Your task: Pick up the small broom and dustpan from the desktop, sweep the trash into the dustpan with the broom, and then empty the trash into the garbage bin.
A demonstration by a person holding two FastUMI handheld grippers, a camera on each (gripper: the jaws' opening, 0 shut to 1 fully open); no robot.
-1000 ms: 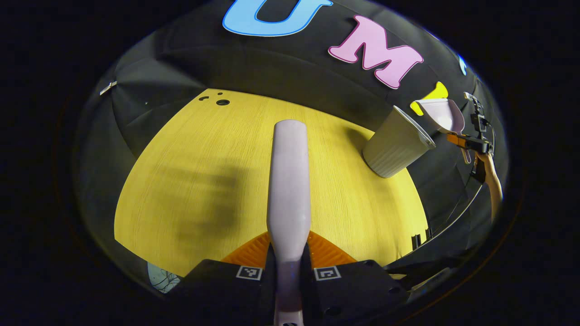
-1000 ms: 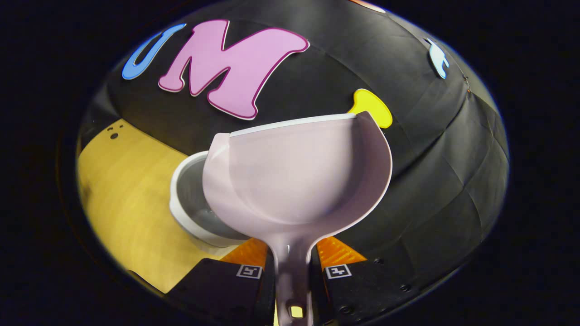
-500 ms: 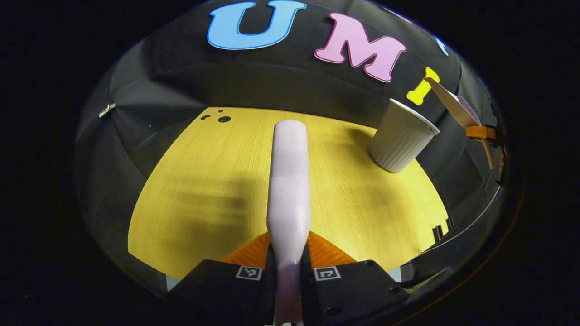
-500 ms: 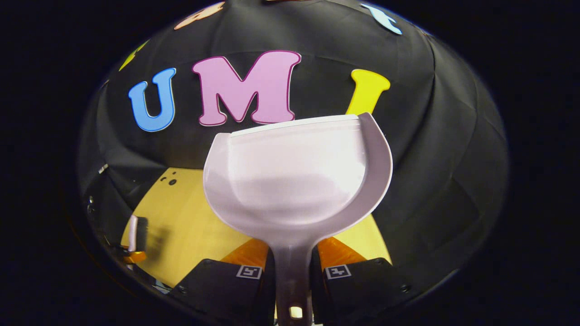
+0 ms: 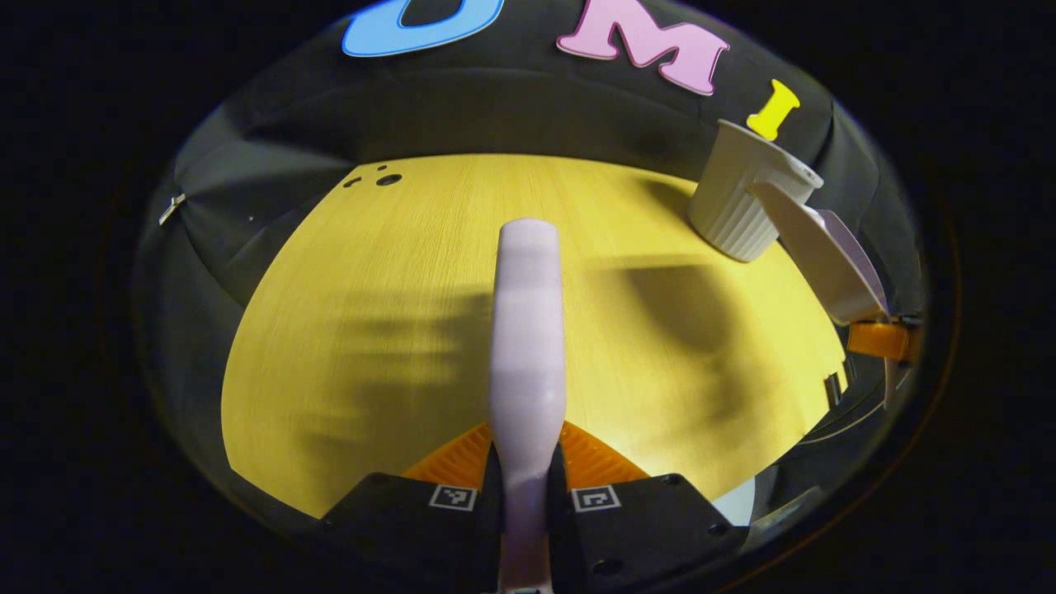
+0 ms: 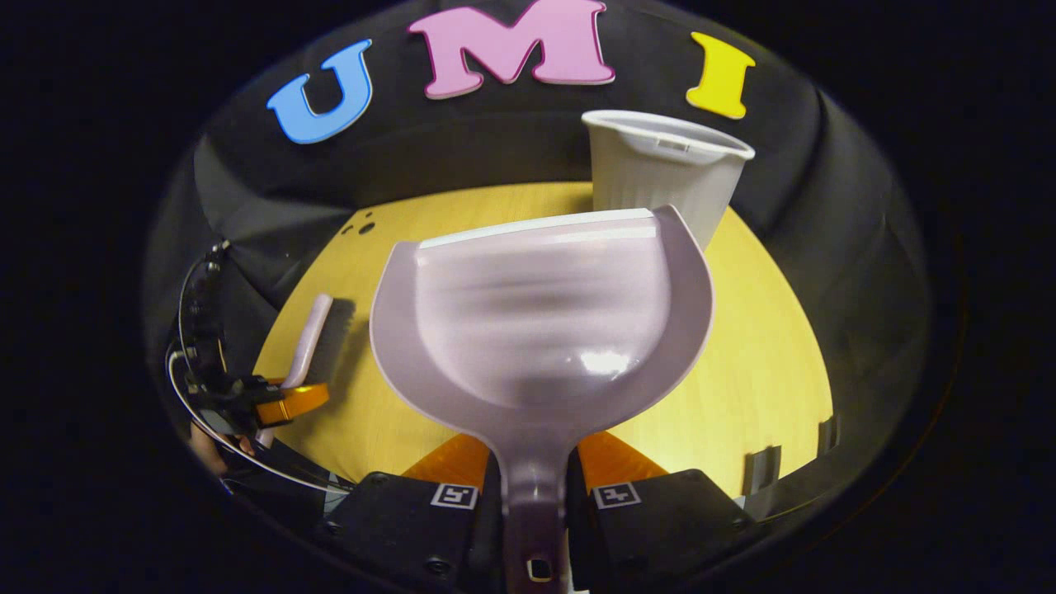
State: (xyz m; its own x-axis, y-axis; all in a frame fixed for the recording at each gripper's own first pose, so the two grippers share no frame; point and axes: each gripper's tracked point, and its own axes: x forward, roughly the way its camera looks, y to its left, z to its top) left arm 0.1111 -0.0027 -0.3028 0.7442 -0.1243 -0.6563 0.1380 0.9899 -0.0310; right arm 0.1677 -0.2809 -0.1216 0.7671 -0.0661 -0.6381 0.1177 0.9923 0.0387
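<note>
Gripping the broom [image 5: 528, 330] by its handle, the left gripper [image 5: 525, 483] has both fingers pressed against it, and the broom's long axis runs straight away from that camera over the yellow desktop [image 5: 396, 272]. No brand or readable writing shows on the broom, the dustpan or the bin; the only markings are small square black-and-white tags on each gripper's body. In the left gripper view the ribbed white garbage bin [image 5: 742, 198] stands upright at the desktop's far right corner, and the dustpan [image 5: 825, 256] hangs just beside it, on its near right, seen edge-on and tilted.

In the right gripper view the left gripper [image 6: 289, 400] is well to the left of the bin with the broom [image 6: 309, 342] rising from it. The right gripper [image 6: 535, 487] is closed on the dustpan's handle, both fingers against it. The dustpan [image 6: 540, 330] points away from that camera, scoop face up, and its front edge overlaps the bin's [image 6: 660, 173] lower wall.
</note>
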